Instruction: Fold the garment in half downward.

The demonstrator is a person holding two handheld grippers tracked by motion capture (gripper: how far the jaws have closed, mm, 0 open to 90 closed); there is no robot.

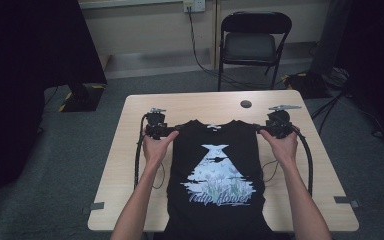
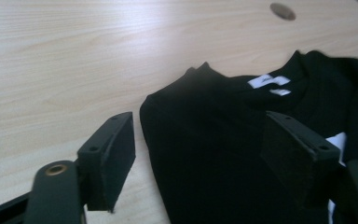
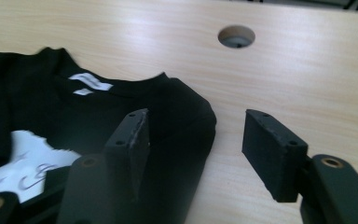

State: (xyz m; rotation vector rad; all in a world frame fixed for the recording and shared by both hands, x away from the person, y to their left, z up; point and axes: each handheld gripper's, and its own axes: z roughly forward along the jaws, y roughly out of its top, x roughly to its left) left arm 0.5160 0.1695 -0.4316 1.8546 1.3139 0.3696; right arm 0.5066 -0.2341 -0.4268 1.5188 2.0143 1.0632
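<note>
The left gripper (image 2: 198, 154) has its fingers (image 2: 109, 158) parted astride the shoulder edge of the black T-shirt (image 1: 219, 175), not pinching it. The right gripper (image 3: 205, 154) likewise stands apart over the other shoulder. The shirt lies flat mid-worktop (image 1: 130, 150), collar at 12 o'clock; both hands reach forward, level.

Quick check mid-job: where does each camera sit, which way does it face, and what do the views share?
High view: above the near table edge, facing forward and down; forearms, left tool, right tool.
Left gripper view: on the left tool, facing the shirt's shoulder; its black jaws stand apart.
Right gripper view: on the right tool, facing the other shoulder; jaws apart.
Shared: shirt, white neck label, table hole.
</note>
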